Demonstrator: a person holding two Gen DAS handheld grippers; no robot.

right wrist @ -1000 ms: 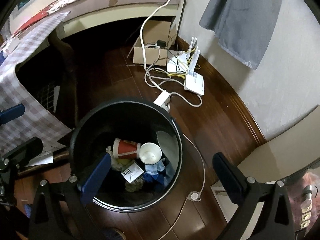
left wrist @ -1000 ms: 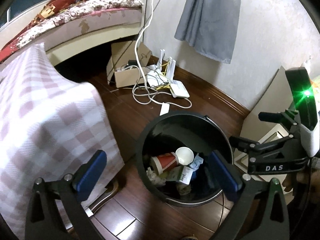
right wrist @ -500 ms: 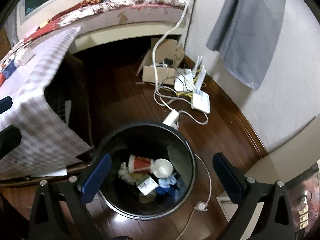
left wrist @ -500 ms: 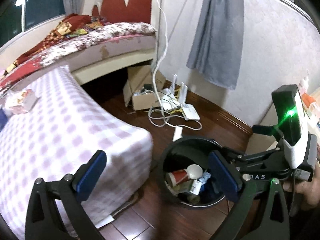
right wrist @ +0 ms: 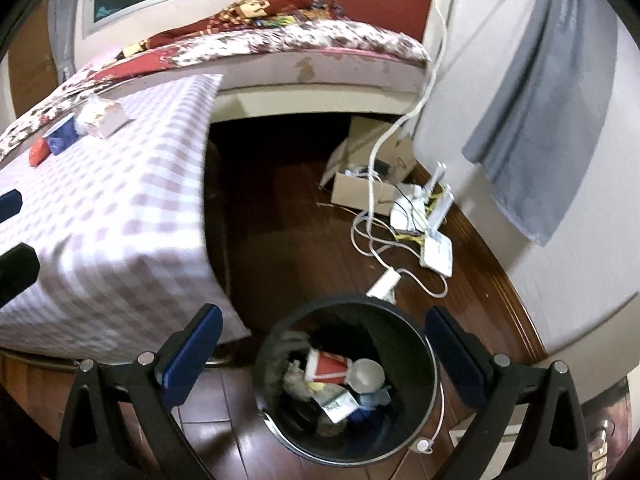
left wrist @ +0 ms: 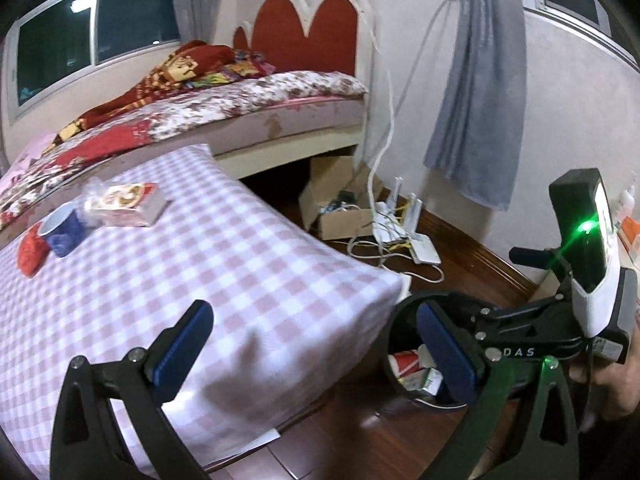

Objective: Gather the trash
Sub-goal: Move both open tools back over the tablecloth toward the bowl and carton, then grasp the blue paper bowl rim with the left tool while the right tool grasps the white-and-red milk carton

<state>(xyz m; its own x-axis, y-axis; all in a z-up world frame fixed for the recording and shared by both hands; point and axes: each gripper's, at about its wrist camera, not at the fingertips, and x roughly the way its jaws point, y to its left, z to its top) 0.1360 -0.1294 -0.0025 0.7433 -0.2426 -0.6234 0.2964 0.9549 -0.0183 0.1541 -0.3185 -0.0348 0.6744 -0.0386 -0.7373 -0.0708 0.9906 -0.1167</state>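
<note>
Trash from the task lies partly in the bin and partly on the table. From the left wrist camera, the left gripper [left wrist: 312,344] hangs with its fingers spread wide and nothing between them, above the checked tablecloth [left wrist: 224,276]. At the far end of this table are a blue cup [left wrist: 62,230], a red crumpled thing [left wrist: 30,254] just beside it and a small printed box [left wrist: 128,204] with some clear wrap; these look like the pieces left to collect, though the blur makes it hard to say what each one is. The black bin [left wrist: 400,356] stands on the floor by the table corner, half hidden behind the right gripper [left wrist: 552,344].

From the right wrist camera, the right gripper [right wrist: 320,352] is released too and holds nothing, over the bin [right wrist: 424,420]. Inside are already a red paper cup [right wrist: 326,366], a white cup [right wrist: 366,374], a small carton [right wrist: 340,402] and crumpled paper. So I judge the task as partly done: several pieces are in the bin, and the table things remain.
</note>
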